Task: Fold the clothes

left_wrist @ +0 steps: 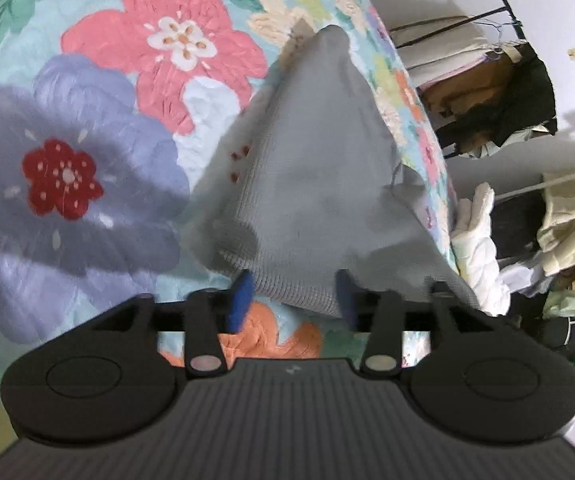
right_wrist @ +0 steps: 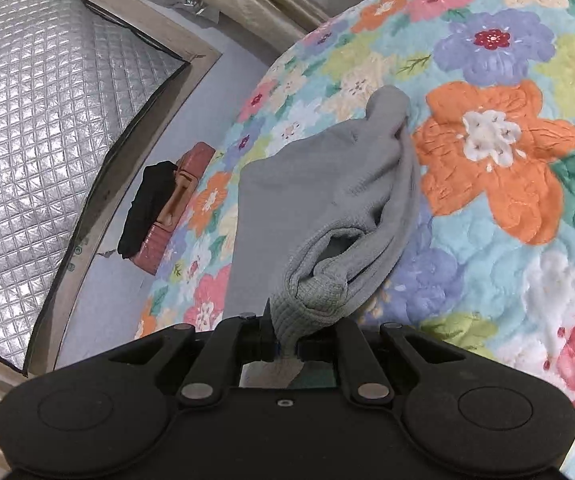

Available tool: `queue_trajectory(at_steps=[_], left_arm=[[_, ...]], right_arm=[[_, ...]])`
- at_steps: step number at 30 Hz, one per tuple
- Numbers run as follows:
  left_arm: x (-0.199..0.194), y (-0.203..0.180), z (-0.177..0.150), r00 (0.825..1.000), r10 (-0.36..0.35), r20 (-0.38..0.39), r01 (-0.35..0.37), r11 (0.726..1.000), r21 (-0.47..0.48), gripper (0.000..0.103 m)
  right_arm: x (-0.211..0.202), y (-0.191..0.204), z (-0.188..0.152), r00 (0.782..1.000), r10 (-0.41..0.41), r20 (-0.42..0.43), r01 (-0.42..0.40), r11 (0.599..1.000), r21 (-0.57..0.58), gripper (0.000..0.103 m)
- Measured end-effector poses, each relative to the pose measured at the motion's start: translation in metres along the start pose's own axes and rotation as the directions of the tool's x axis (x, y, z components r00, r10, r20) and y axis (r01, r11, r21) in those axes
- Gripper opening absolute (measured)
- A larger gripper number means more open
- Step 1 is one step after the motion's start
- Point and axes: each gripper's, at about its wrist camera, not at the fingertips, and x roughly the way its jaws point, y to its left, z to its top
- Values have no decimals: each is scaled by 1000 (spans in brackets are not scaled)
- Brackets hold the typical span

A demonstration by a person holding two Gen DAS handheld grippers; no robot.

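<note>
A grey knit garment [left_wrist: 311,168] lies on the floral bedspread [left_wrist: 87,140], its near ribbed edge lifted. My left gripper [left_wrist: 295,296] is open, its blue pads [left_wrist: 241,300] standing on either side of that ribbed edge without pinching it. In the right wrist view the same garment [right_wrist: 327,184] stretches away over the bedspread [right_wrist: 507,160]. My right gripper [right_wrist: 285,344] is shut on a bunched ribbed corner of the garment and holds it raised.
The bed's edge runs along the right of the left wrist view, with a clothes rack [left_wrist: 499,60] and piled clothes [left_wrist: 567,220] beyond. In the right wrist view a pink suitcase [right_wrist: 171,204] with dark cloth stands beside the bed, by a quilted silver panel [right_wrist: 47,120].
</note>
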Motion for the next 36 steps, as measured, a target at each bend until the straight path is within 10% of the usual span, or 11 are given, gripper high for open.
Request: queue_trajectory(at_steps=[9,10,12,22,27,36], left_arm=[[38,-2,8,995,39,90,-29,993,-112,69],[41,-8,9,992,51,112,-41,995,-90,64],[43,-24,13,981,92,171,-85,995,-50,4],[24,-81,58,952,56,302,-100,986,133,6],[51,-114,118,967,40,253,-87,981,176,6],[75,-170,180,979,-13,204,-52,950,307,6]], right_arm=[[-4,-11,16,995,92,45,-98,983,154,10],[-4,-10,19,994,96,48,-102,982,158,10],[-3,-9,24,992,110,55,-118,978,169,10],[3,-11,55,994,110,-2,-107,971,212,11],[27,-38,80,982,187,-21,-141,805,577,14],[55,-15,147,996,70,53,-86,877,472,15]])
